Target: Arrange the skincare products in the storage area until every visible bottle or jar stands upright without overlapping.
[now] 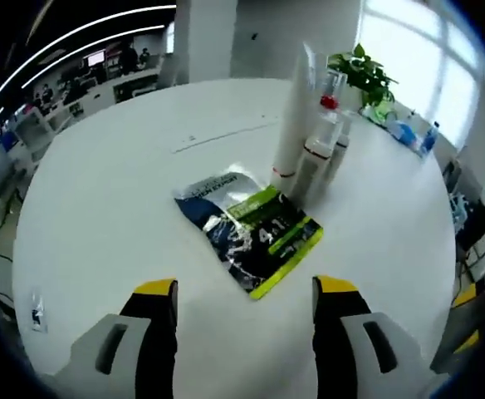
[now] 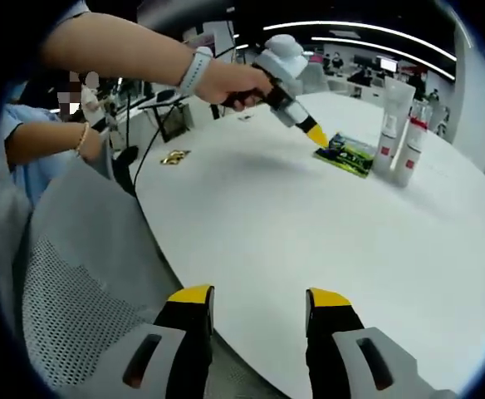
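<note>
I am holding my left tongs [image 1: 244, 291] released and empty above the white table [image 1: 101, 208], with the sachet [image 1: 249, 229] lying flat just ahead of them, a little right of centre. Beyond the sachet, further ahead, a tall white tube [image 1: 291, 125] and two shorter bottles [image 1: 313, 162] are standing upright, close together, seemingly touching.

My right tongs [image 2: 251, 303] are also hanging open and empty, low at the near table edge, well apart from the products. From there I am seeing my left tongs [image 2: 313, 133] reaching out ahead and to the right, their yellow tips hovering just beside the sachet [image 2: 346, 154], with the tube [image 2: 392, 120] and a bottle [image 2: 413, 145] standing just past it.

I judge that I am in the approach step: the bottles look upright already, and the flat sachet seems the only piece not yet sorted. The next move, I think, calls for lowering the left tongs onto the sachet's near edge, gripping a thin, slippery pack without nudging the tube and bottles behind it.
</note>
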The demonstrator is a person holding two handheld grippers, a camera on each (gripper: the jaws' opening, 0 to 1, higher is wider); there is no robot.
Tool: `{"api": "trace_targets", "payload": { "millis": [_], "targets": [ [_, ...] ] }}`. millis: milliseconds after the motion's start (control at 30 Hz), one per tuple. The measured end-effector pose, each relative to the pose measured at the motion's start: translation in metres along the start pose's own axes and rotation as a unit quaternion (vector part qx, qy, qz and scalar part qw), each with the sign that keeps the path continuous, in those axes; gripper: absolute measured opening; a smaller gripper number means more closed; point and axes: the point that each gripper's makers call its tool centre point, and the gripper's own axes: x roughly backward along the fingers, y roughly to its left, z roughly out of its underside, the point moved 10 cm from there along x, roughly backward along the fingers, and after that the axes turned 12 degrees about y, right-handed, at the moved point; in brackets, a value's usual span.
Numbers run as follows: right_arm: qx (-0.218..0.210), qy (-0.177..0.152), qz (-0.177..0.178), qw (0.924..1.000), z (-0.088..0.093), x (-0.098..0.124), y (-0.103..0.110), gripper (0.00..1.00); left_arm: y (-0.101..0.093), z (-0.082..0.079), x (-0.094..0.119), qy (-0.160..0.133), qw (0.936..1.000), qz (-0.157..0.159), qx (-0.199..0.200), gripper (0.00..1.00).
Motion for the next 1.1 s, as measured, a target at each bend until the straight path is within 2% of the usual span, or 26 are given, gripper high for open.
{"api": "trace_targets", "payload": {
  "millis": [100,167,267,333,367,400,433,467,533,600,633,767,833,900,1000,1100],
  "targets": [
    [0.003,-0.001,0.002,1.0,-0.001,0.0,0.002,0.45,0.001,0.021,0.021,0.001,0.9998,-0.017,0.006,0.59],
    [0.015,-0.002,0.004,0.9999,-0.002,0.001,0.004,0.45,0.003,0.032,0.031,0.002,0.9995,-0.027,0.016,0.62],
    [0.014,-0.004,0.003,0.9999,-0.002,0.001,0.003,0.45,0.014,0.06,0.048,0.009,0.9975,-0.051,0.048,0.65],
    [0.011,-0.008,0.003,0.9999,-0.002,0.002,0.002,0.45,0.023,0.082,0.063,0.016,0.9937,-0.078,0.079,0.64],
    [0.01,-0.009,0.003,0.9999,-0.002,0.002,0.002,0.45,0.028,0.091,0.069,0.019,0.9908,-0.092,0.097,0.64],
    [0.009,-0.009,0.003,0.9999,-0.002,0.002,0.002,0.45,0.035,0.107,0.079,0.025,0.9833,-0.118,0.137,0.64],
    [0.008,-0.009,0.003,0.9999,-0.002,0.002,0.002,0.45,0.04,0.117,0.086,0.016,0.9784,-0.13,0.159,0.64],
    [0.008,-0.011,0.004,0.9999,-0.002,0.002,0.001,0.45,0.045,0.127,0.092,0.009,0.9717,-0.144,0.187,0.66],
    [0.009,-0.012,0.005,0.9999,-0.003,0.003,0.002,0.44,0.057,0.156,0.108,0.001,0.9536,-0.17,0.249,0.69],
    [0.009,-0.011,0.006,0.9999,-0.003,0.002,0.001,0.44,0.062,0.173,0.117,0.003,0.9439,-0.184,0.274,0.72],
    [0.009,-0.01,0.007,0.9999,-0.003,0.002,0.001,0.44,0.064,0.184,0.122,0.0,0.9367,-0.191,0.293,0.72],
    [0.008,-0.003,0.01,0.9999,-0.002,0.002,0.001,0.44,0.066,0.212,0.129,0.01,0.9255,-0.192,0.326,0.75],
    [0.01,-0.003,0.011,0.9999,-0.002,0.002,0.001,0.44,0.065,0.22,0.131,0.008,0.9198,-0.194,0.341,0.76],
    [0.012,0.0,0.013,0.9998,-0.002,0.002,0.001,0.44,0.062,0.23,0.13,0.017,0.9137,-0.191,0.358,0.75],
    [0.011,0.005,0.016,0.9998,-0.001,0.001,0.001,0.43,0.058,0.238,0.128,0.024,0.9109,-0.194,0.363,0.73],
    [0.012,0.007,0.018,0.9997,0.0,0.001,0.001,0.43,0.054,0.238,0.125,0.028,0.9112,-0.199,0.36,0.72]
  ]
}}
